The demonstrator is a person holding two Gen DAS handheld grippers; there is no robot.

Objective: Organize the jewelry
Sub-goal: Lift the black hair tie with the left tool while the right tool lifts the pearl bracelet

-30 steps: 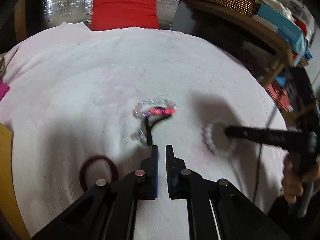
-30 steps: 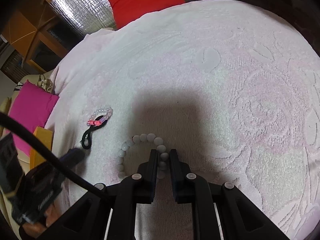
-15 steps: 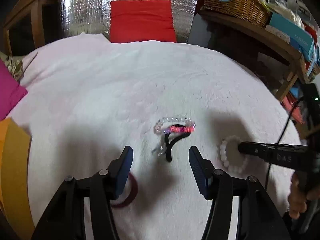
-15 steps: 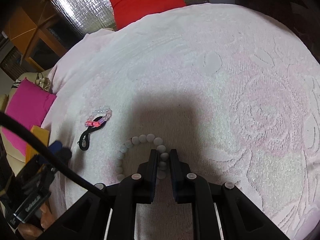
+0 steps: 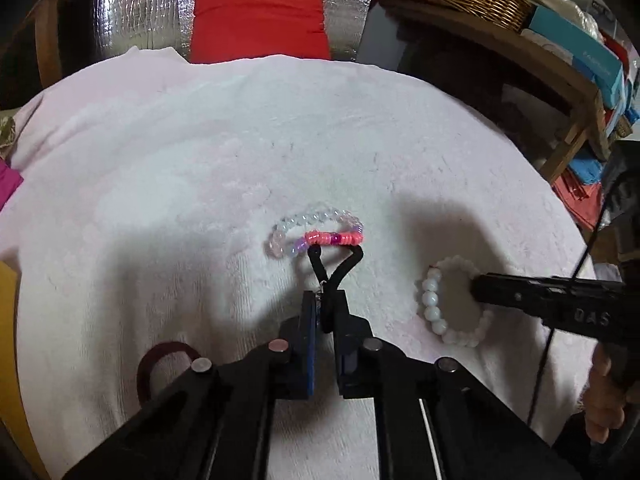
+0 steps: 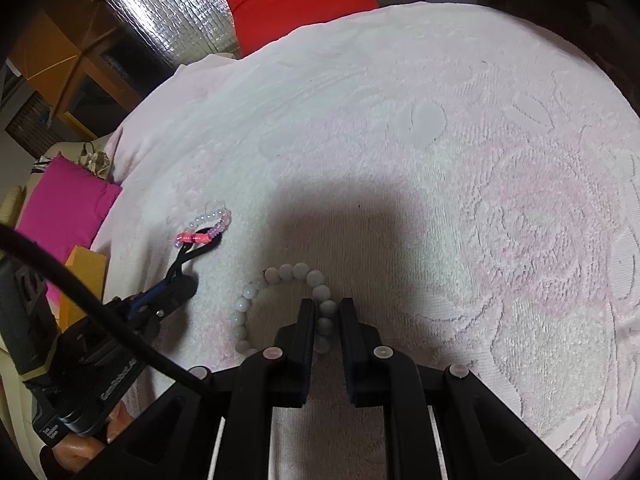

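Left tool (image 5: 325,312), lower centre, is clamped on the black cord (image 5: 334,276) that touches the clear-and-pink beaded bracelet (image 5: 316,230). Right tool (image 6: 325,318) pinches the white bead bracelet (image 6: 280,300) at mid-frame on the towel-covered surface (image 6: 440,160). Lifting the cord could drag or snag the clear-and-pink beaded bracelet, and round beads may slip free.

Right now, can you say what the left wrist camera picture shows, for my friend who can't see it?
The left hand-held gripper is shut on a black cord joined to a pink and clear bead bracelet on a pale pink towel. To the right, the right hand-held gripper reaches a white bead bracelet.
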